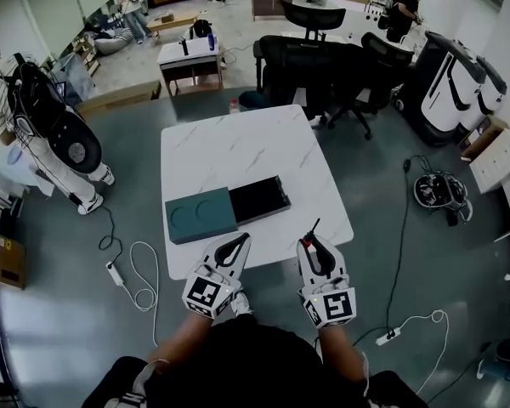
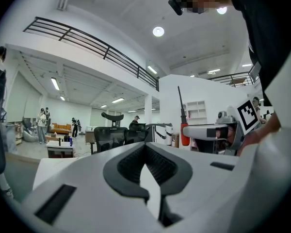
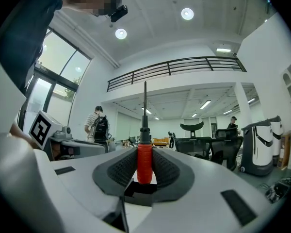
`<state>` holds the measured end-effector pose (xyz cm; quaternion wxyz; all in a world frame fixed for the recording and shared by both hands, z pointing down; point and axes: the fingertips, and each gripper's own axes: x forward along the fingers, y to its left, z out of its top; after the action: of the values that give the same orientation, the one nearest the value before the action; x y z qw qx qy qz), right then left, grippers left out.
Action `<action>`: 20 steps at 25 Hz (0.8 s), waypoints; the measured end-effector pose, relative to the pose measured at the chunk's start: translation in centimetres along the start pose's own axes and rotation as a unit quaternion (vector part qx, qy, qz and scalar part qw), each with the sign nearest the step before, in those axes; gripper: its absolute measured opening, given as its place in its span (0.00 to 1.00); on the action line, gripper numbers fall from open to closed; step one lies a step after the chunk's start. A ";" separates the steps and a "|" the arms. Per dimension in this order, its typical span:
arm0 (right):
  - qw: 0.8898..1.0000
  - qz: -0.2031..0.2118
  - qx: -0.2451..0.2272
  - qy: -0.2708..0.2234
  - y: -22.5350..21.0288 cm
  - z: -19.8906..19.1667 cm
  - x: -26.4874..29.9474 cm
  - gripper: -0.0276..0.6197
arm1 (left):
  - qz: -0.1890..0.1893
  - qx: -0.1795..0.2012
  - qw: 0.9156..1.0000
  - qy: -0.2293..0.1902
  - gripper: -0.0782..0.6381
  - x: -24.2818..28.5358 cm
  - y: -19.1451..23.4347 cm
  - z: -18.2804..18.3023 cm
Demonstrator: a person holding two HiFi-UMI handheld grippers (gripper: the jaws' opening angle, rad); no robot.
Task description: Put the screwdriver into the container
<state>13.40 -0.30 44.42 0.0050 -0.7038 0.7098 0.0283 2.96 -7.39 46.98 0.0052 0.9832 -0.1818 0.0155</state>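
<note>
A screwdriver (image 3: 144, 162) with a red handle and a thin black shaft stands upright between the pads of my right gripper (image 3: 144, 149), which is shut on its handle. In the head view that gripper (image 1: 309, 241) hovers over the near right edge of the white marble table (image 1: 238, 147), with the shaft (image 1: 314, 227) pointing away from me. The container (image 1: 228, 207), a teal box with a black tray slid out to its right, lies on the table's near left. My left gripper (image 1: 240, 240) hangs just in front of it, shut and empty; its tips (image 2: 145, 145) meet.
Black office chairs (image 1: 310, 66) stand behind the table. White machines (image 1: 455, 83) are at the right. Cables and power strips (image 1: 115, 272) lie on the grey floor on both sides. A person with a backpack (image 1: 34, 117) stands at the left, and a small table (image 1: 189, 58) further back.
</note>
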 end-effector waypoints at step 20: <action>0.996 0.021 -0.055 0.074 1.2 -4.8 11.4 0.21 | 0.034 -0.023 0.999 0.009 0.12 -0.3 11.6 -2.1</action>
<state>12.21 -11.88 48.69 -0.0870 -0.6885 0.7198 0.0154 -1.48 -18.08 49.07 0.0290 0.9759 -0.2152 0.0198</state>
